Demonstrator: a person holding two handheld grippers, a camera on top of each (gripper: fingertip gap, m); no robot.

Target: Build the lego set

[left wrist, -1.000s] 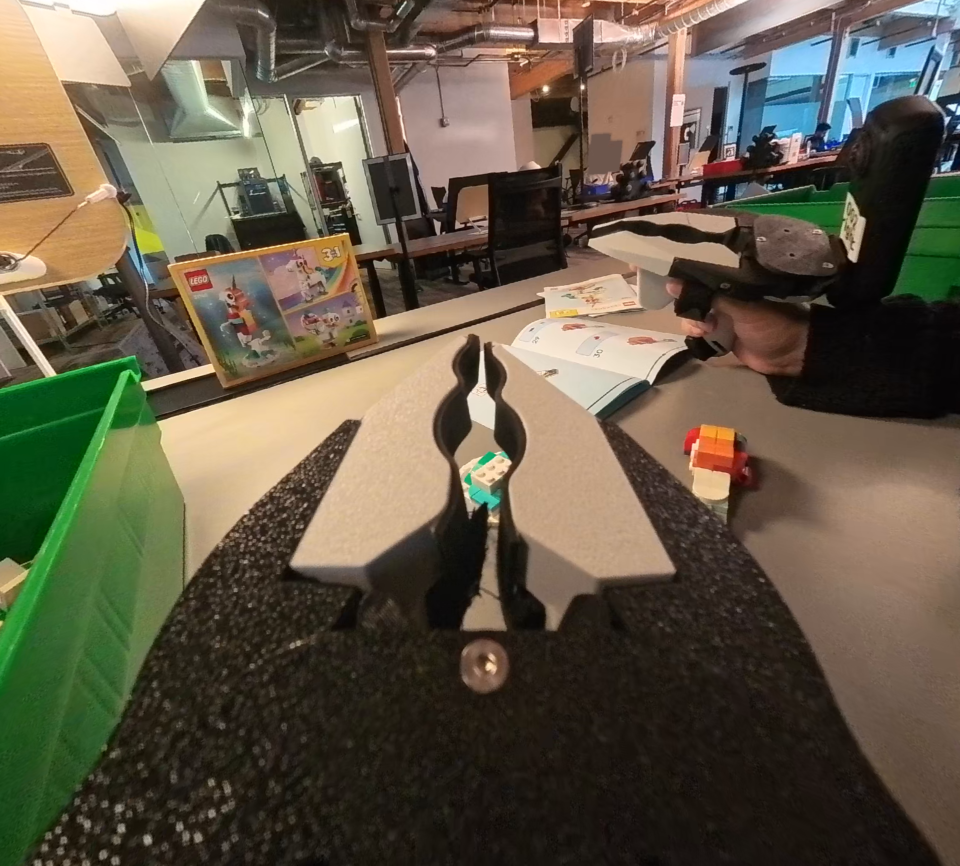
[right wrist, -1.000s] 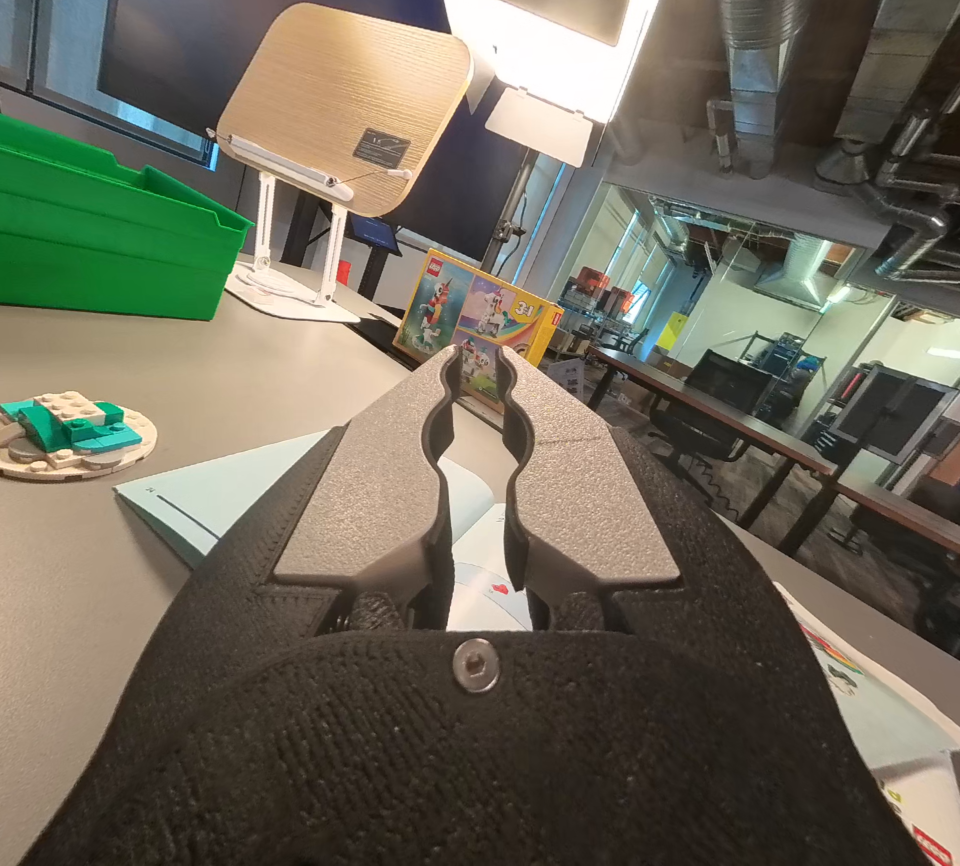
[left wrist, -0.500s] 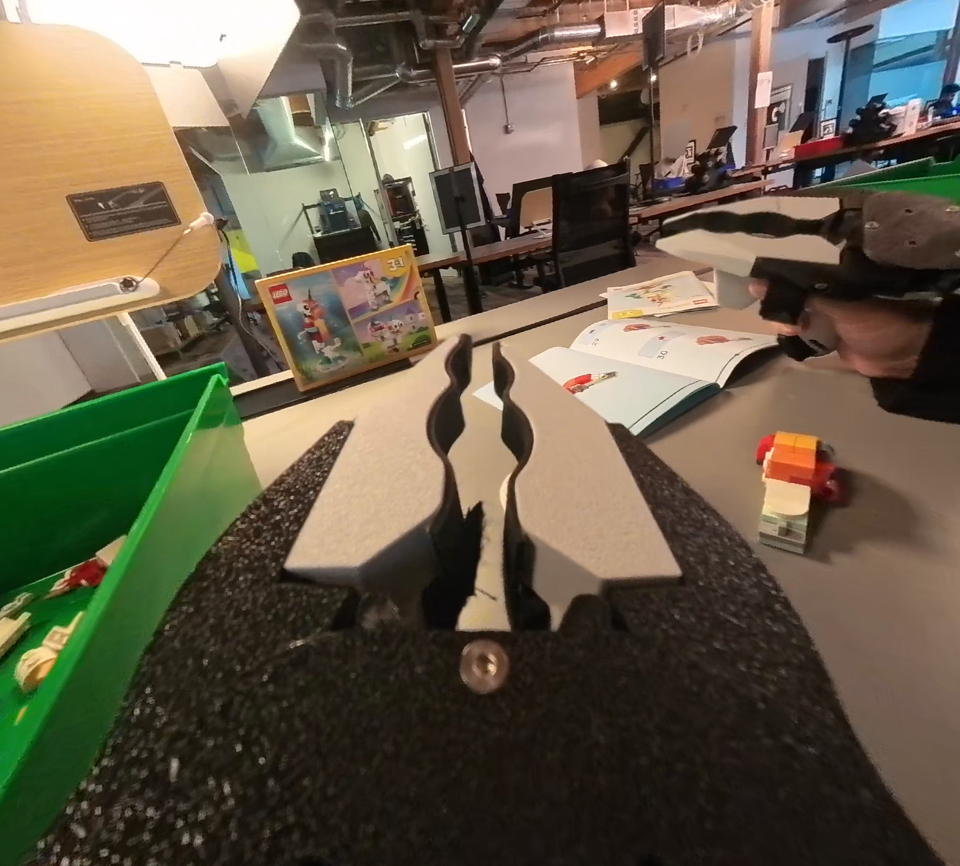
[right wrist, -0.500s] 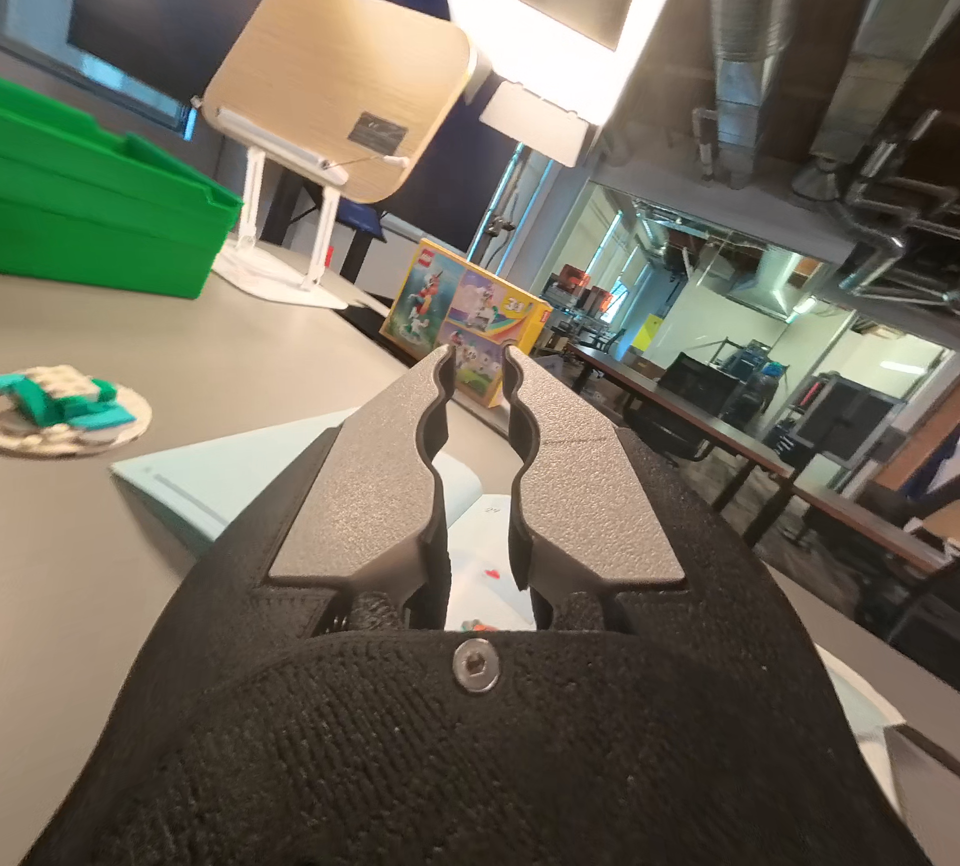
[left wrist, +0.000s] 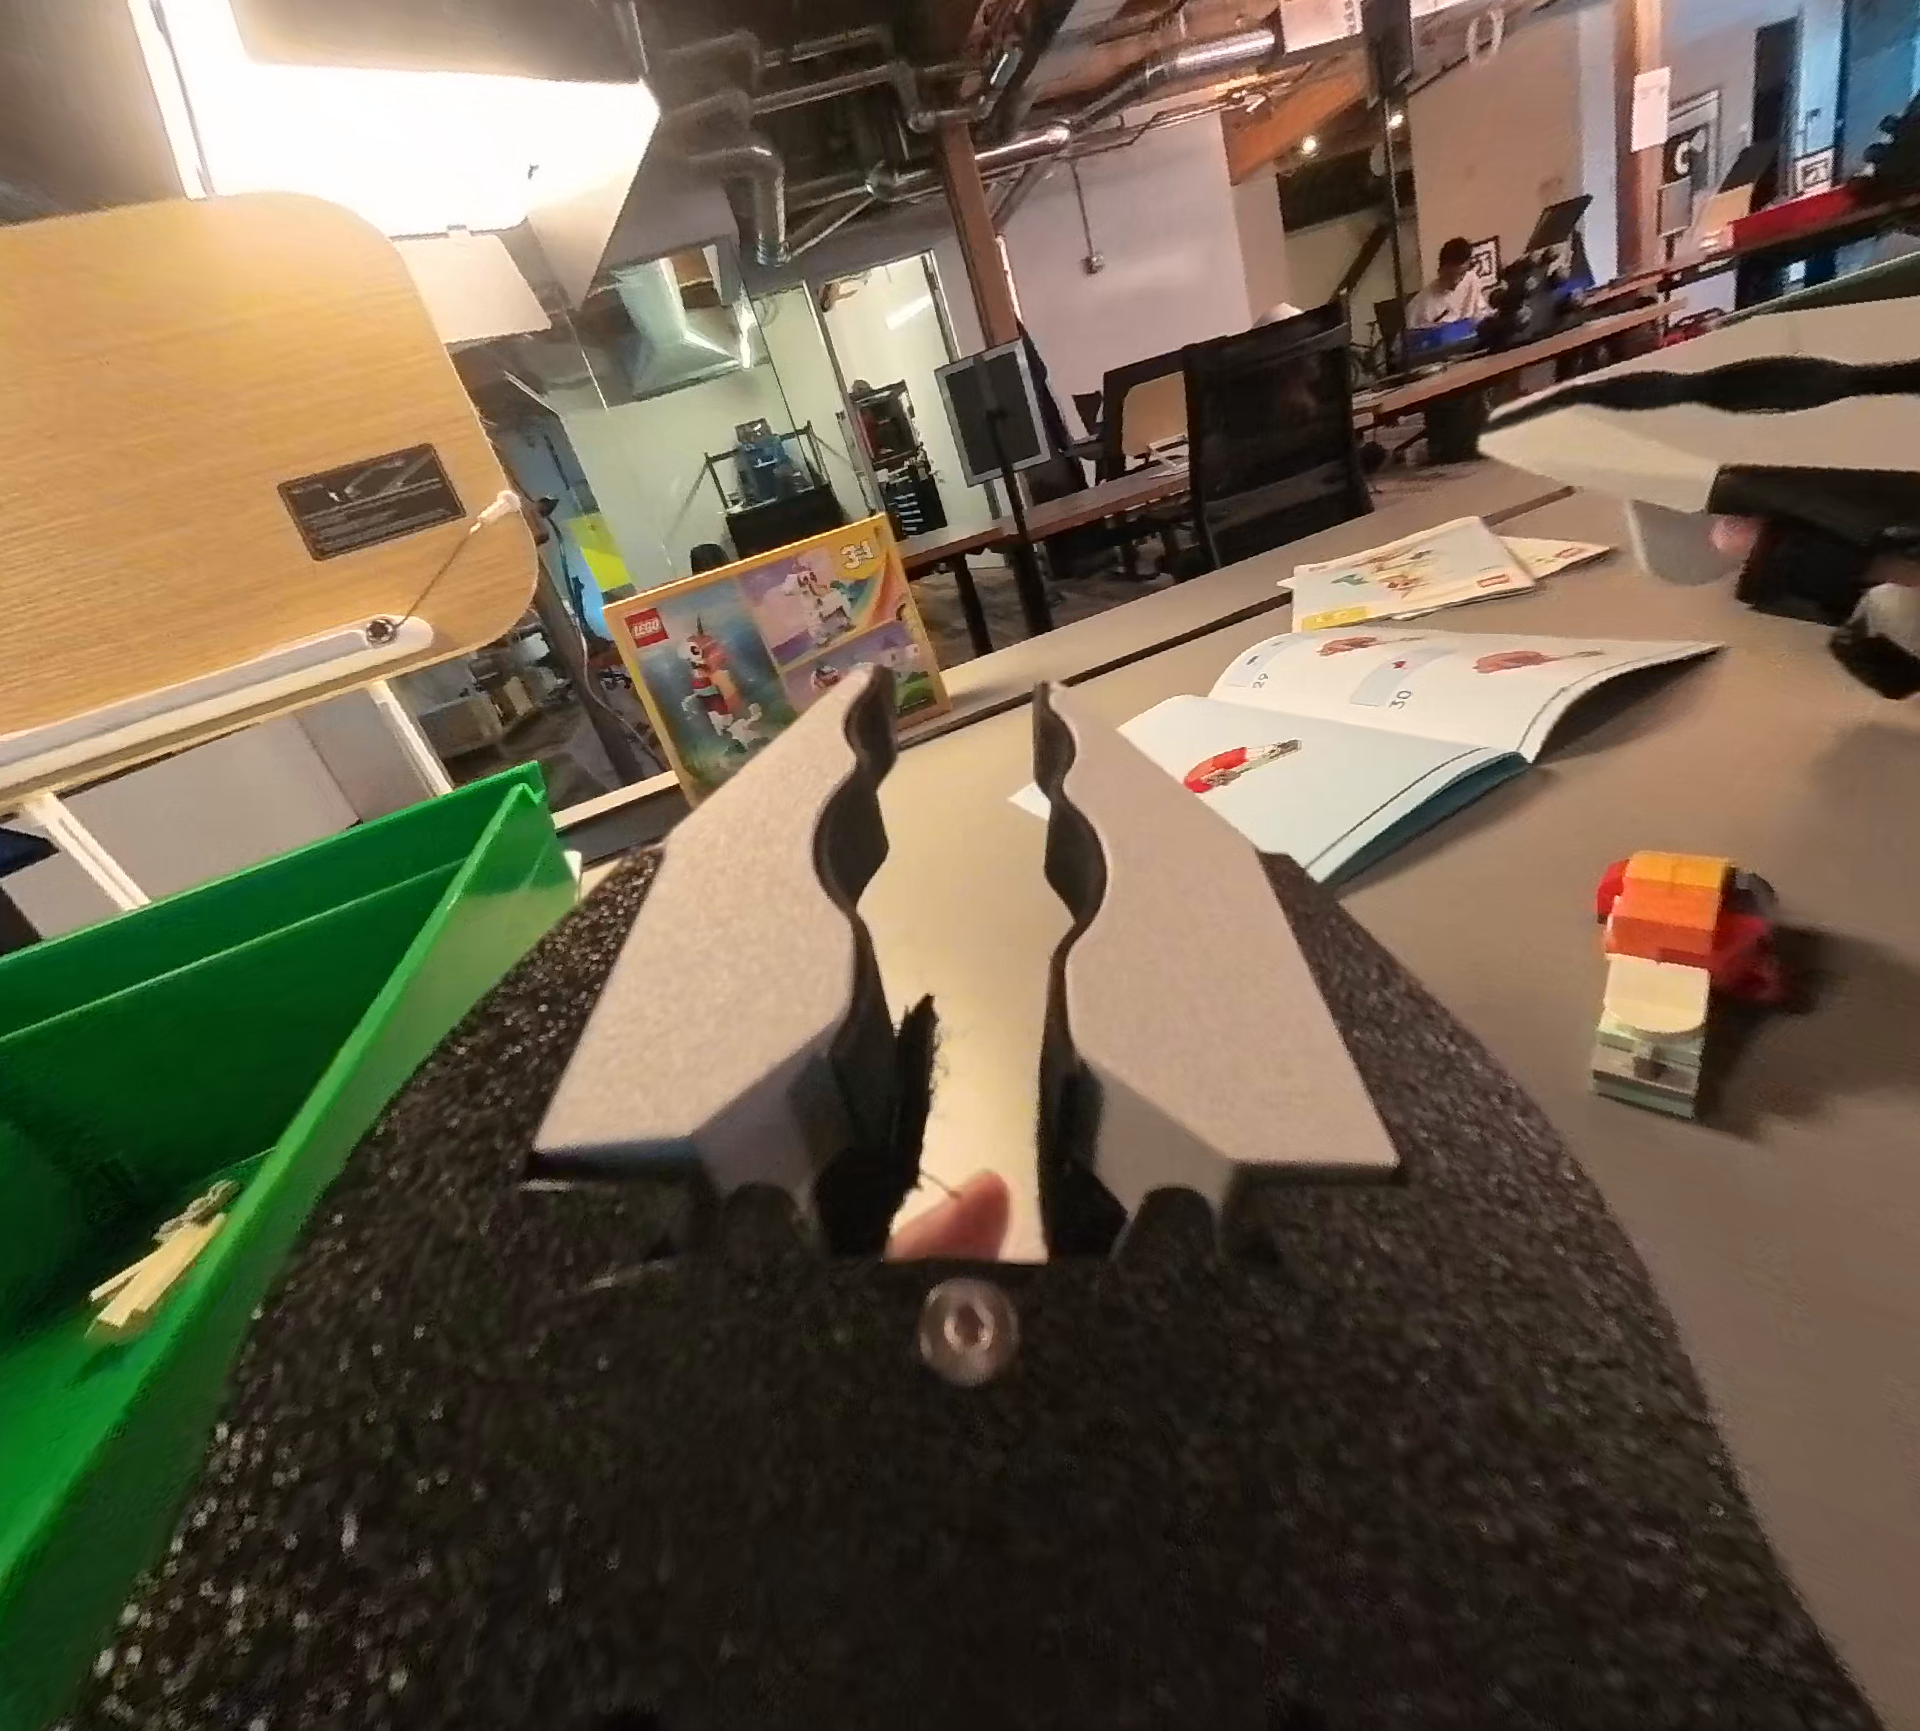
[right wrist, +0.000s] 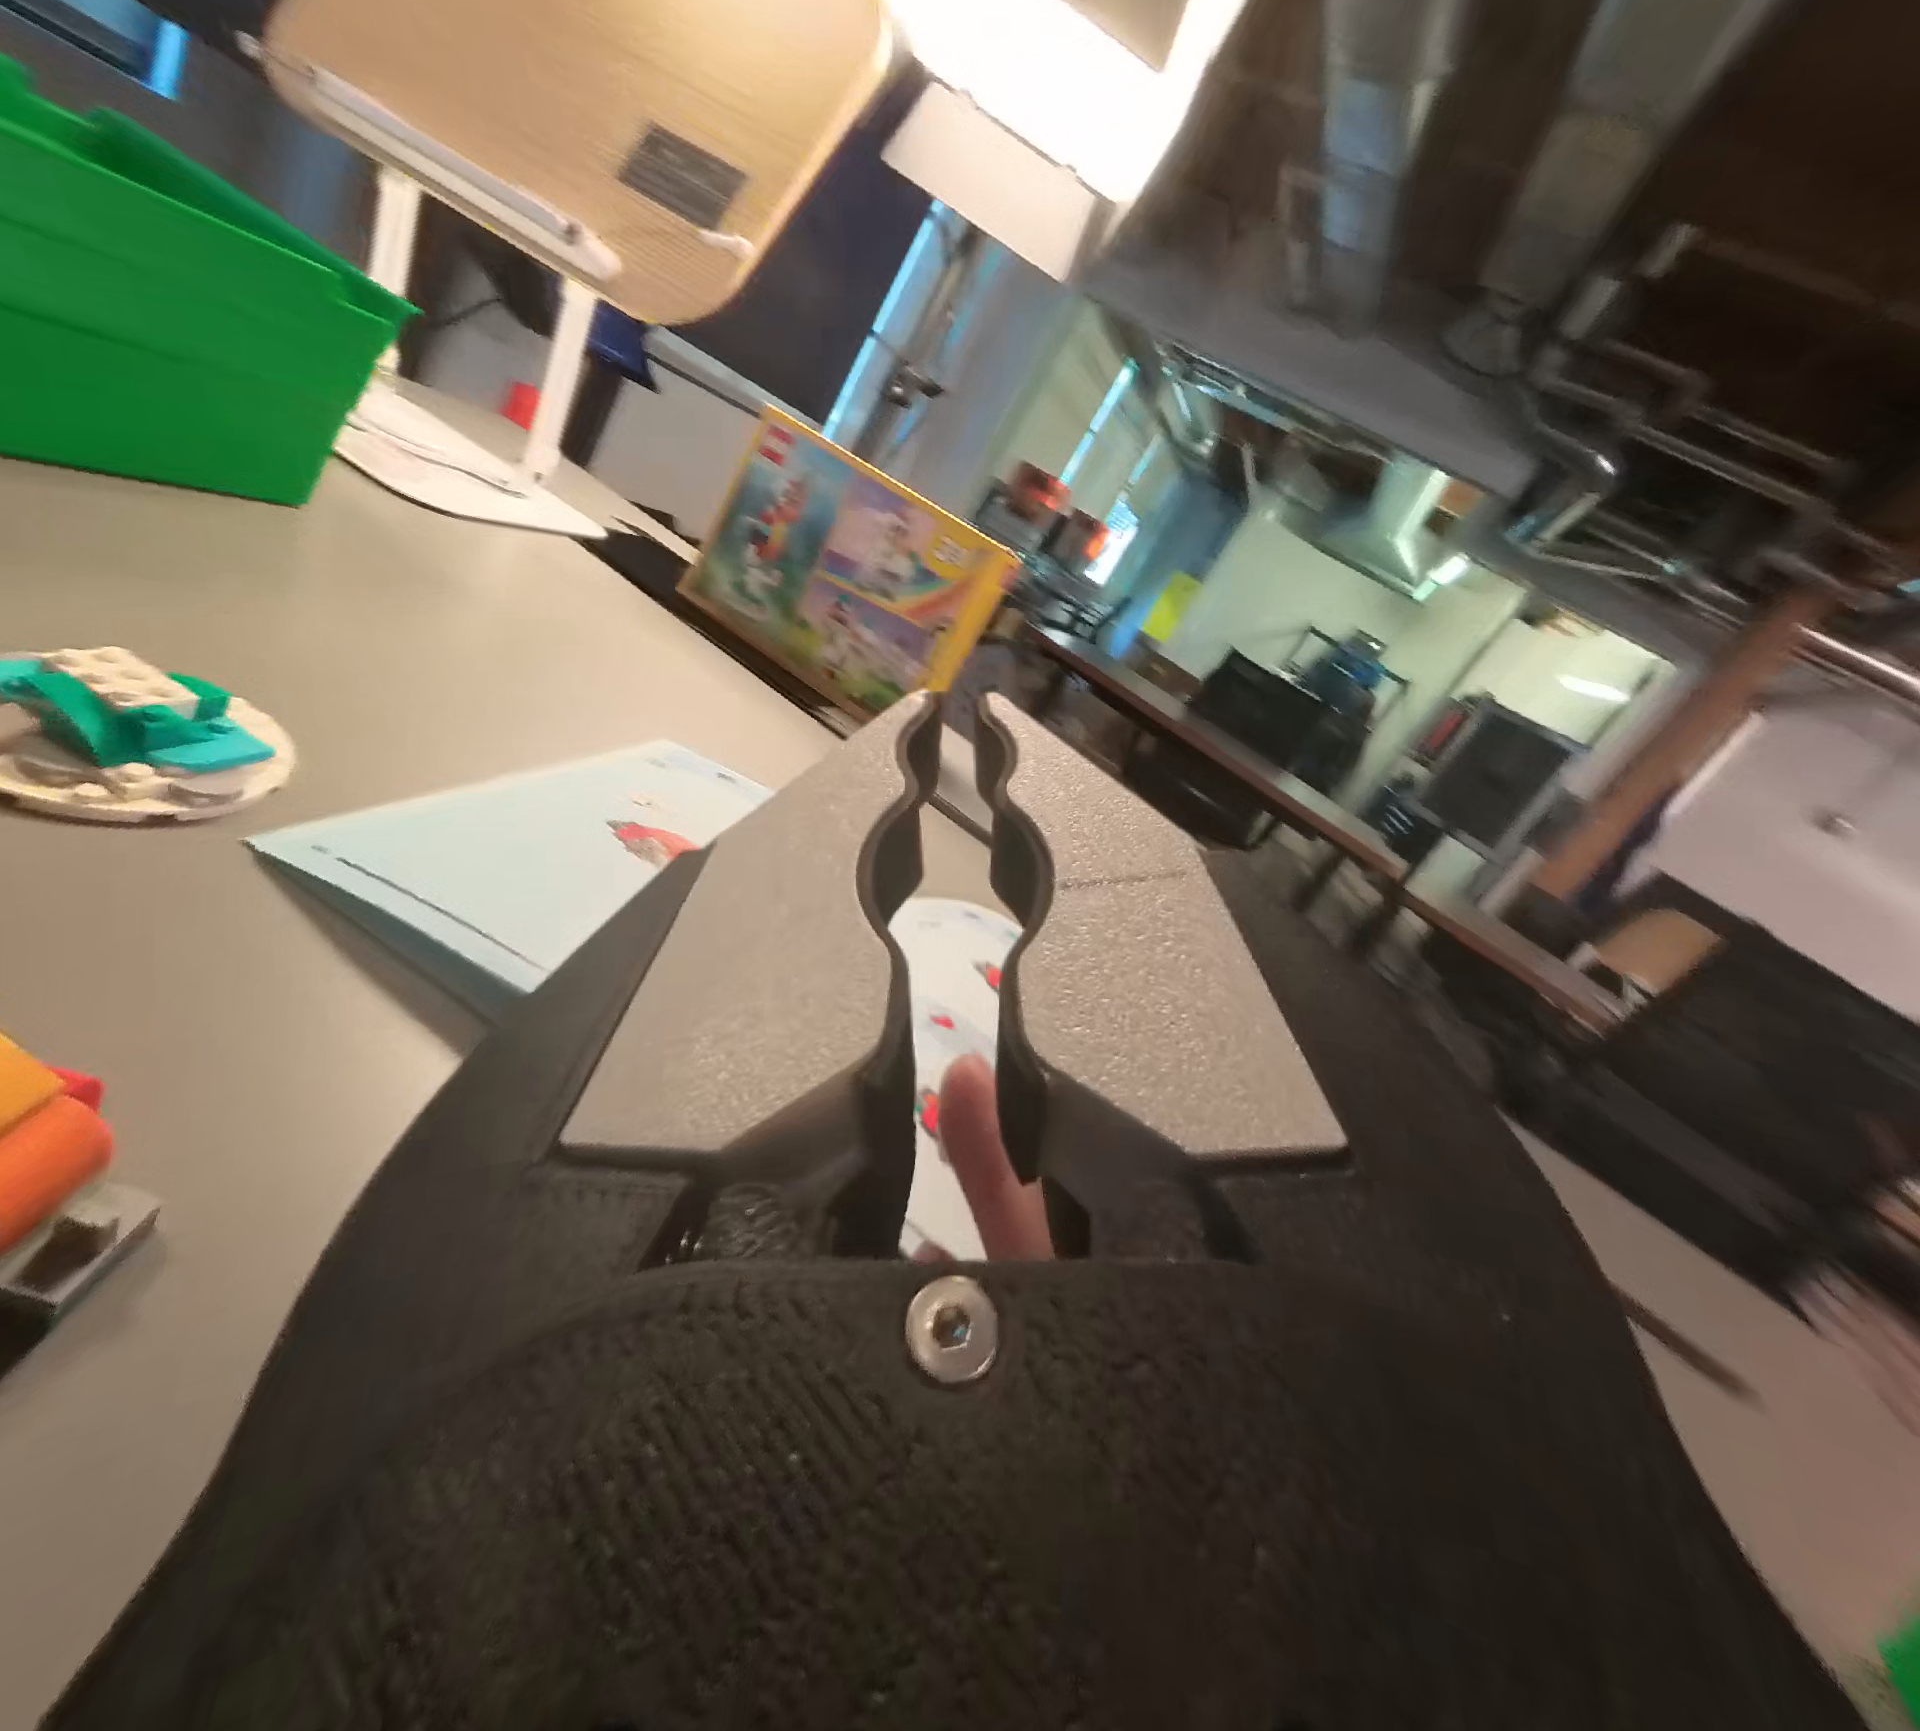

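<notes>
Our left gripper hangs over the grey table, its fingers apart and holding nothing. Our right gripper has only a narrow gap at its tips, nothing between them. The red, orange and cream lego build stands at three o'clock of the left gripper, well apart from it. A round white base with teal pieces sits at nine o'clock in the right wrist view. The open instruction booklet lies at one o'clock, bearing printed page numbers and part drawings. The yellow set box, branded with a red logo, stands at twelve. A green bin sits at nine.
</notes>
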